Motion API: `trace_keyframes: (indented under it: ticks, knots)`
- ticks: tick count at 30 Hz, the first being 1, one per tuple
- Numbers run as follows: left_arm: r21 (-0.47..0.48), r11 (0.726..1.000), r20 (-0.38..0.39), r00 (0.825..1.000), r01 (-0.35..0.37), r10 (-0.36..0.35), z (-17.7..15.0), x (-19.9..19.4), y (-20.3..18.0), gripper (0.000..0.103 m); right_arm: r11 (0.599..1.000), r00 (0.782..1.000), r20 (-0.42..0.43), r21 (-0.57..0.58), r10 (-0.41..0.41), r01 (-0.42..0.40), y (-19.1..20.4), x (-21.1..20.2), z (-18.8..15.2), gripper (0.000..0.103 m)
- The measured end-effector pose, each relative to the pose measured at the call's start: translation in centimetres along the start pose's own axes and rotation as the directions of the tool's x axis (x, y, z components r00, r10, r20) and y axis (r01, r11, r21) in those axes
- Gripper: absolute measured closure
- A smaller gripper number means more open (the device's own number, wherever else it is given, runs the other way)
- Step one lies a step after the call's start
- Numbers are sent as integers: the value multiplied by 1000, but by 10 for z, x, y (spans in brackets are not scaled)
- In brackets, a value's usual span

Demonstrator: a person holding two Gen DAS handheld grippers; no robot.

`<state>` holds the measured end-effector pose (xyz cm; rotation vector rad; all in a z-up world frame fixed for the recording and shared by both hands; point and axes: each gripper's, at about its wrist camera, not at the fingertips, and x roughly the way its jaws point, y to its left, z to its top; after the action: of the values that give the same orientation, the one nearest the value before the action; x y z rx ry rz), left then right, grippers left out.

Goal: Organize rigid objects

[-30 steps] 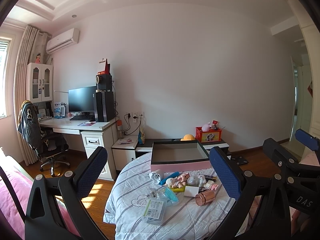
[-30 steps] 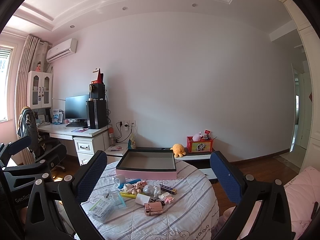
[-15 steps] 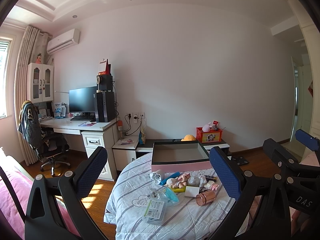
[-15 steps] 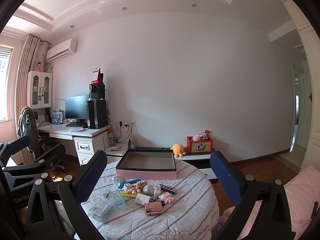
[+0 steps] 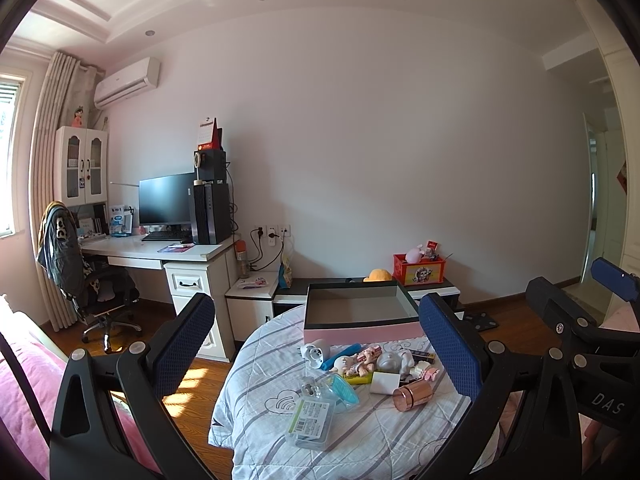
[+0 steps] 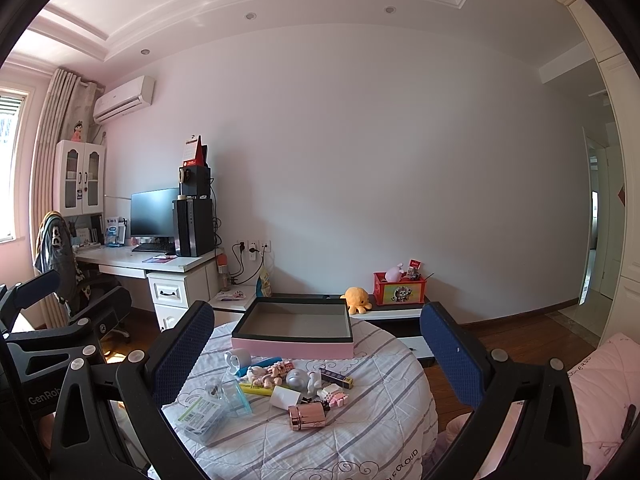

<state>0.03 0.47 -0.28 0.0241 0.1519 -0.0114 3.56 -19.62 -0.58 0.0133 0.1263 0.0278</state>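
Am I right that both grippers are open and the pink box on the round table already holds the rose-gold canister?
Not quite. The pink box is empty in the right wrist view; the rose-gold canister lies on the round table in front of it. The left gripper and right gripper are indeed open.

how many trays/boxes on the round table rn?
1: the pink box, open and empty, at the table's far edge behind the clutter. None hidden, as far as visible.
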Motion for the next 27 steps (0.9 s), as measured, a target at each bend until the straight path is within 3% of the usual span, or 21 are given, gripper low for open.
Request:
trace_keyframes:
  ticks: [16,27]
  knots:
    - [8,1000,-13,1000,4,-3,-5,1,4,0,1000,1000,-16,-7,-5,5,-2,8,-5,0]
    - [27,999,-76,997,18,-16,-27,36,0,0,1000,995,-96,1,-9,9,-8,36,-28,0]
